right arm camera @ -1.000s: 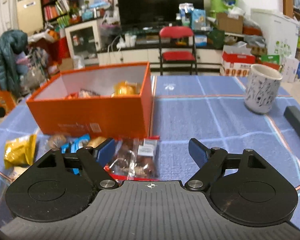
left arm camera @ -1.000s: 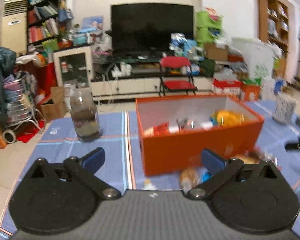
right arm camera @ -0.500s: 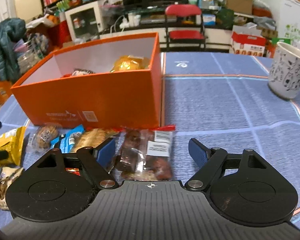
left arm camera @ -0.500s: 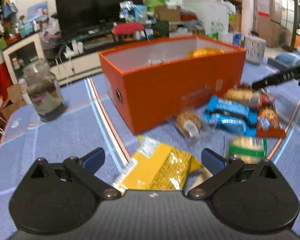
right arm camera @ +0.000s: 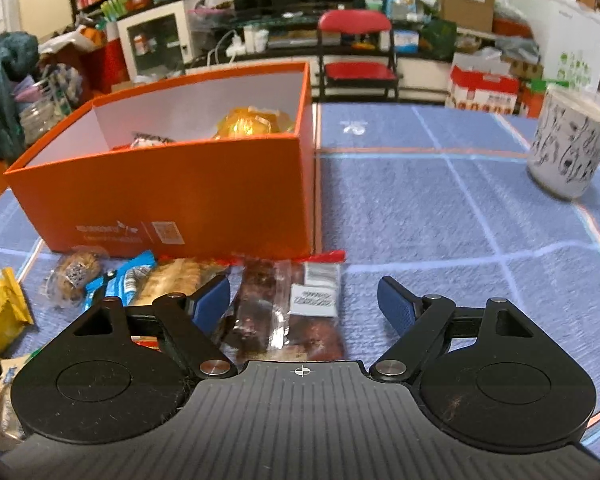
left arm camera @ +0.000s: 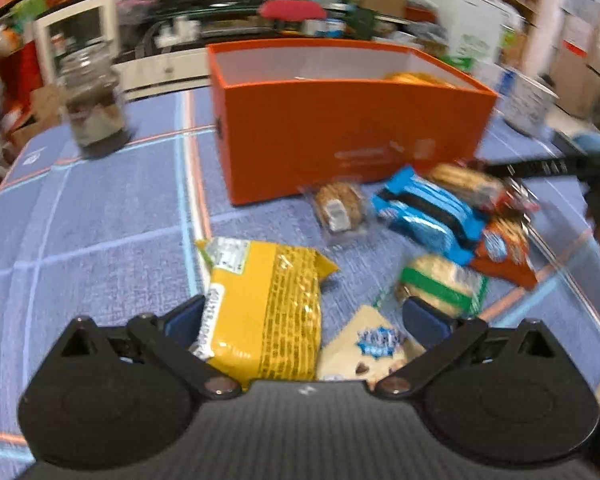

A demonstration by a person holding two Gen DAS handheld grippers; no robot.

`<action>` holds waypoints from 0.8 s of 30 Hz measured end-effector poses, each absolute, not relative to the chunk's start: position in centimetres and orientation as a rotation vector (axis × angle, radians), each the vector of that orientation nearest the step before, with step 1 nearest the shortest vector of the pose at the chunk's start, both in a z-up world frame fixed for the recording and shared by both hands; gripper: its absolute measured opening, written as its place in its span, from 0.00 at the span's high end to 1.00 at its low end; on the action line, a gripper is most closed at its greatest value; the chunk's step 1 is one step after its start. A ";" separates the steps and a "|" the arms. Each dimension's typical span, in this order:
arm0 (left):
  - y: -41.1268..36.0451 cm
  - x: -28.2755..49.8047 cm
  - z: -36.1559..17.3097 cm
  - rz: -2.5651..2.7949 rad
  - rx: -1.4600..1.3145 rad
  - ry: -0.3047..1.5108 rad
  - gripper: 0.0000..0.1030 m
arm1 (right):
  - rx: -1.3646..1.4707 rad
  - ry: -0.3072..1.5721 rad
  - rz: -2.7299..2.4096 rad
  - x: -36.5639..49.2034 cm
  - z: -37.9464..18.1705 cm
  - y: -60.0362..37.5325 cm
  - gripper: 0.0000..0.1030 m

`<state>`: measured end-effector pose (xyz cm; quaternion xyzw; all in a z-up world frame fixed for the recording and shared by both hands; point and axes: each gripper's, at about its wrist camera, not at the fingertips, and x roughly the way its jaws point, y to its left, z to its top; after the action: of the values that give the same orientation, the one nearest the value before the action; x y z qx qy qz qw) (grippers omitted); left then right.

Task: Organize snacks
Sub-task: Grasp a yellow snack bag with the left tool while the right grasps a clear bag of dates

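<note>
My left gripper [left arm camera: 300,316] straddles the crinkly yellow foil snack bag [left arm camera: 266,308], my right gripper [right arm camera: 304,300] the clear dark-fruit packet [right arm camera: 288,312] — both fingers wide open, empty; light, slippery, so I'd pinch mid-body.

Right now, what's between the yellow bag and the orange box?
In the left wrist view, only bare blue tablecloth lies between the yellow bag and the orange box.

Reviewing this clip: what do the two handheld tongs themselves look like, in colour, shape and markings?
The left tongs and right tongs look the same: matte black, with two rounded disc-like lobes flanking a ribbed centre plate, black link arms on silver pivot pins, and blue pads on the fingers. The right plate bears a small white crosshair mark. No cables or sleeves show.
</note>
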<state>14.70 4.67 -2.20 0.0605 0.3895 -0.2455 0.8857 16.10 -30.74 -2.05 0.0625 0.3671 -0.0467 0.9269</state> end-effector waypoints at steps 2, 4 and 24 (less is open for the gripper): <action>4.4 14.9 -2.1 -0.451 0.077 0.808 0.01 | 0.167 0.789 -0.087 16.6 -2.8 -30.9 0.32; 4.1 15.0 -2.2 -0.433 0.046 0.818 0.01 | 0.199 0.812 -0.077 16.9 -3.3 -31.1 0.37; 2.1 13.4 -1.6 -0.118 0.164 0.807 0.01 | 0.092 0.834 -0.098 16.5 -3.9 -30.7 0.42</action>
<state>13.42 2.10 -1.57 0.0794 0.3919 -0.0571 0.9148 16.51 -30.70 -3.88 0.0446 0.4045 -0.0476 0.9122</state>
